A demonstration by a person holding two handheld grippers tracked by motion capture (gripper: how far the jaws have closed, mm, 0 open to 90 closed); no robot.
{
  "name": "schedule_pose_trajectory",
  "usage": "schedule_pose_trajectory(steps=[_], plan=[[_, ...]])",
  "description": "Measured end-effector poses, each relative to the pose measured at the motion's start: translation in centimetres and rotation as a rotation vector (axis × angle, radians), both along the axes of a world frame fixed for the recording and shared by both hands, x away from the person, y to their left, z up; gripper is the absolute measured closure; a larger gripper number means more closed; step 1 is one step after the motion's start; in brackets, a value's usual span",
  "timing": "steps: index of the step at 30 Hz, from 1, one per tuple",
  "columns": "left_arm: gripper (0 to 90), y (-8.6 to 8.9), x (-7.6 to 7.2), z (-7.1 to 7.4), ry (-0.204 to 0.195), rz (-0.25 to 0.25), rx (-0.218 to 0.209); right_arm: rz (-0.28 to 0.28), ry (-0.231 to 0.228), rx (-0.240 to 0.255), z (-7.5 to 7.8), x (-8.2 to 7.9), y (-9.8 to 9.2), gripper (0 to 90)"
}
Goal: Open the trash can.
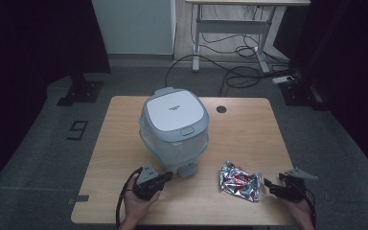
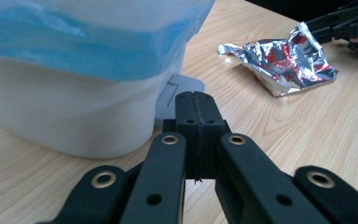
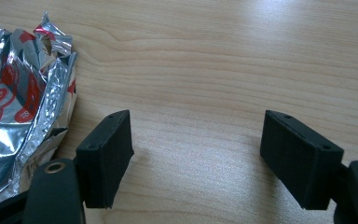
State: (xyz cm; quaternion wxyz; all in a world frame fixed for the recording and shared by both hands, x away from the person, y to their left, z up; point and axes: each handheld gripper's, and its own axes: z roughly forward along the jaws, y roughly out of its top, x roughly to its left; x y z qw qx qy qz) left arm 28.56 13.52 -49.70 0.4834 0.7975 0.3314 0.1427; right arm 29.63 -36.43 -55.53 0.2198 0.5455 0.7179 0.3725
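A small pedal bin with a white lid and a clear liner stands in the middle of the wooden table. Its grey pedal faces me. In the left gripper view the bin looms close, and the pedal lies just beyond my jaws. My left gripper is shut on nothing, beside the pedal. A crumpled silver and red foil wrapper lies flat at the front right. My right gripper stands open just right of it, over bare wood.
A round cable hole sits in the table's back right. Behind the table, on the floor, are a white desk frame and loose cables. Bare wood stretches right of the bin. The right gripper appears far off in the left gripper view.
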Motion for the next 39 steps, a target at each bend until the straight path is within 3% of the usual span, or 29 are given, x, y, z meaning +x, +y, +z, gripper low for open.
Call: schedule_pose_trajectory(steps=[11,18,26,39], plan=[[90.0,-2.1,0.8,-0.5,0.006,-0.025,0.032,-0.005,-0.001,-0.003,0.0,0.0,0.0,24.8],[90.0,-2.9,1.6,-0.9,0.009,-0.005,0.036,-0.005,0.002,0.000,0.0,0.0,0.0,24.9],[90.0,-4.1,2.3,-1.6,0.004,-0.011,0.069,-0.004,0.002,-0.001,0.0,0.0,0.0,25.0],[90.0,-5.1,3.0,-2.7,0.028,-0.004,0.100,-0.002,0.005,-0.005,0.0,0.0,0.1,25.4]])
